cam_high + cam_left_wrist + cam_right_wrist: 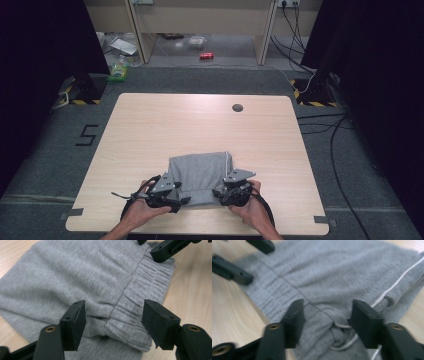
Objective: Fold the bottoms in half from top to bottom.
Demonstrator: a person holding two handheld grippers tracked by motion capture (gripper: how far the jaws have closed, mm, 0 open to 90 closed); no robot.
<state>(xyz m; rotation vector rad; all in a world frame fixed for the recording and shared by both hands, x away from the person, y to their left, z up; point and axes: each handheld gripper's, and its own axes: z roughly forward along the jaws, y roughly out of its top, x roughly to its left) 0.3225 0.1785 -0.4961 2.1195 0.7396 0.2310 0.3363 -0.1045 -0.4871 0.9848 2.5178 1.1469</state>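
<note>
A folded pair of grey sweatpants [200,177] is lying on the near half of the wooden tabletop [165,125], its waistband end turned toward the person. The left gripper [113,315] is hovering over the elastic waistband [140,312], its fingers [75,322] standing apart with the gathered cloth between them and nothing pinched. The right gripper [325,317] is hanging over the knotted white drawstring [342,340], its fingers [364,320] also spread wide; that view is blurred, so I am only guessing the pads are clear of the fabric. The near edge of the tabletop is sitting just behind both hands, while the far half and both side margins are lying open, out to a small dark round spot [237,107].
</note>
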